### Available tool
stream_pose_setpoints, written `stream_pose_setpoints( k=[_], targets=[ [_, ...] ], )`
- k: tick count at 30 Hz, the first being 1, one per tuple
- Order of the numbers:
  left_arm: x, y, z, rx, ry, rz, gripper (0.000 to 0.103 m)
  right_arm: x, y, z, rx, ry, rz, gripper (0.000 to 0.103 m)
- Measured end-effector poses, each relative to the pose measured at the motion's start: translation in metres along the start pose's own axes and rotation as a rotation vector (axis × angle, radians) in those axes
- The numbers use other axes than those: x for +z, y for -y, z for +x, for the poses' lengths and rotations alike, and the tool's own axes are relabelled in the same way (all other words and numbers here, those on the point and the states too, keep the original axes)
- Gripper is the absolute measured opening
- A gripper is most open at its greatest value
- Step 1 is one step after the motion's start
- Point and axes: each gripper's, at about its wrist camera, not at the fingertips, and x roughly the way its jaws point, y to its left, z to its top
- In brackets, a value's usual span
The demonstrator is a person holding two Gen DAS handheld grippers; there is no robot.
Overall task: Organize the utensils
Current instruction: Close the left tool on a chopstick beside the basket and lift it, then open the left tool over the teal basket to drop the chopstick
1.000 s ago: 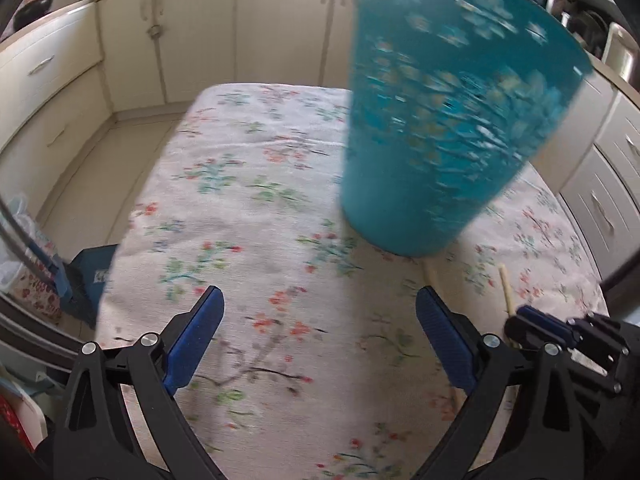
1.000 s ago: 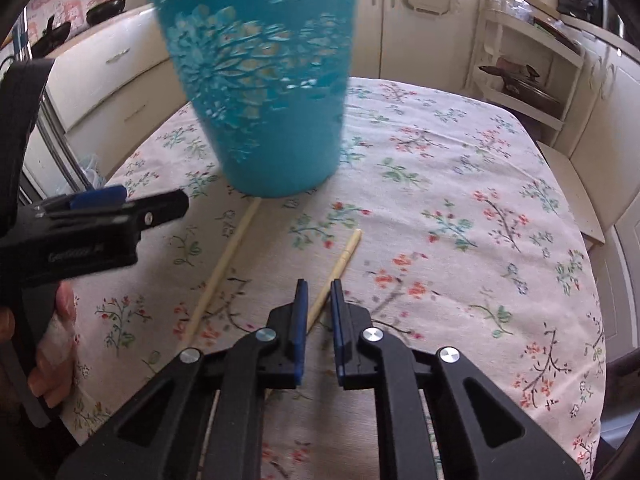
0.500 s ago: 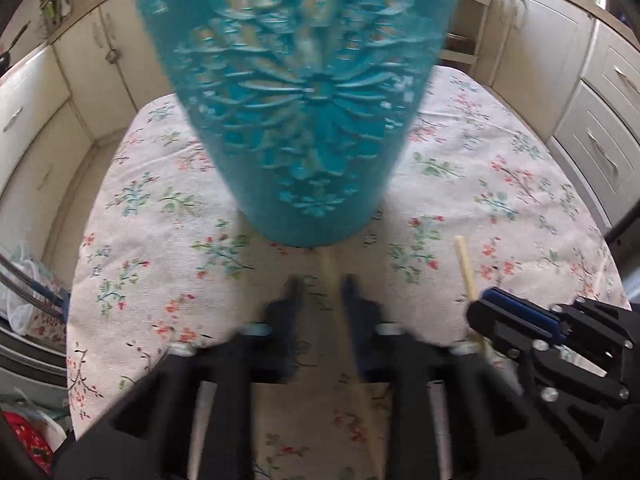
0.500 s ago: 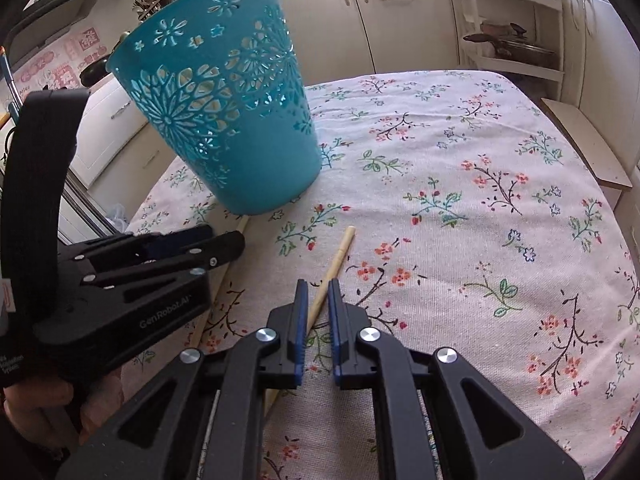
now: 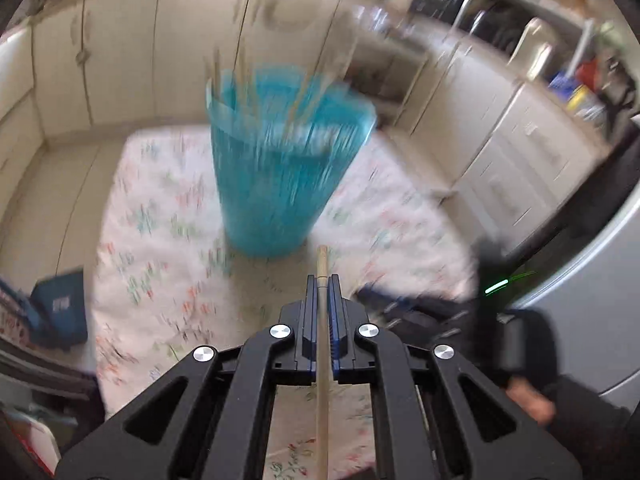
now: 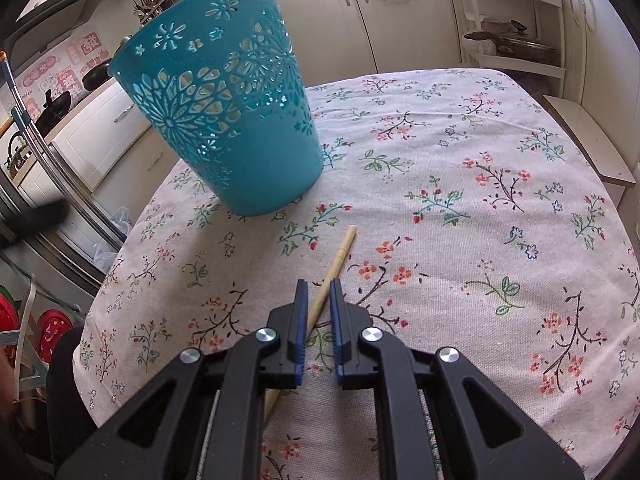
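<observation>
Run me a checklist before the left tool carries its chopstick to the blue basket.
1. Left tool shut on its chopstick: ok, the stick is clamped between the pads.
2. Basket standing on its base on the tablecloth: ok.
3. Room in the basket mouth: cannot tell; the left wrist view is blurred, though sticks seem to stand inside.
4. Left tool over the basket mouth: not ok; the basket is ahead of the stick's tip.
5. Right tool gripping the second chopstick: cannot tell; it straddles the stick, which lies on the cloth.
</observation>
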Motion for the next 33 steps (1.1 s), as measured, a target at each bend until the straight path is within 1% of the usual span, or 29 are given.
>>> stream_pose_setpoints(
  k=[1, 2, 4, 7, 9, 12, 14, 16, 18, 20, 24, 29, 33],
  targets=[
    [0.011, 0.003, -0.018, -0.008, 0.05, 0.006, 0.005, 0.0, 0.0, 0.0, 0.0, 0.0, 0.0, 0.011],
    [0.02, 0.004, -0.028, -0.012, 0.082, 0.008, 0.005, 0.0, 0.0, 0.0, 0.0, 0.0, 0.0, 0.011],
    [0.043, 0.008, -0.052, -0.017, 0.172, 0.008, 0.005, 0.0, 0.0, 0.0, 0.0, 0.0, 0.0, 0.011],
    [0.079, 0.013, -0.073, 0.012, 0.282, 0.008, 0.005, 0.0, 0.0, 0.0, 0.001, 0.0, 0.0, 0.011],
    [0.103, 0.018, -0.081, 0.041, 0.371, 0.007, 0.005, 0.0, 0.0, 0.0, 0.003, 0.001, 0.002, 0.011],
    [0.132, 0.023, -0.087, 0.091, 0.479, -0.005, 0.005, 0.0, 0.001, 0.0, 0.009, 0.001, 0.003, 0.013],
    [0.148, 0.024, -0.088, 0.126, 0.536, -0.016, 0.005, -0.001, 0.001, 0.0, 0.014, 0.001, 0.001, 0.015],
    [0.165, 0.021, -0.081, 0.164, 0.593, -0.029, 0.005, -0.001, 0.0, 0.0, 0.017, 0.001, -0.002, 0.016],
    [0.176, 0.016, -0.07, 0.193, 0.621, -0.052, 0.005, -0.001, -0.001, 0.0, 0.02, 0.001, -0.008, 0.018],
    [0.184, 0.006, -0.052, 0.209, 0.632, -0.09, 0.005, -0.002, -0.002, 0.0, 0.022, 0.001, -0.013, 0.02],
    [0.194, -0.013, -0.013, 0.233, 0.624, -0.145, 0.005, -0.001, -0.003, 0.001, 0.031, -0.001, -0.014, 0.022],
    [0.184, -0.034, 0.027, 0.251, 0.608, -0.187, 0.005, 0.0, -0.002, 0.002, 0.04, -0.002, -0.013, 0.025],
    [0.174, -0.042, 0.042, 0.263, 0.604, -0.194, 0.005, 0.001, -0.002, 0.002, 0.046, -0.003, -0.014, 0.026]
  ],
)
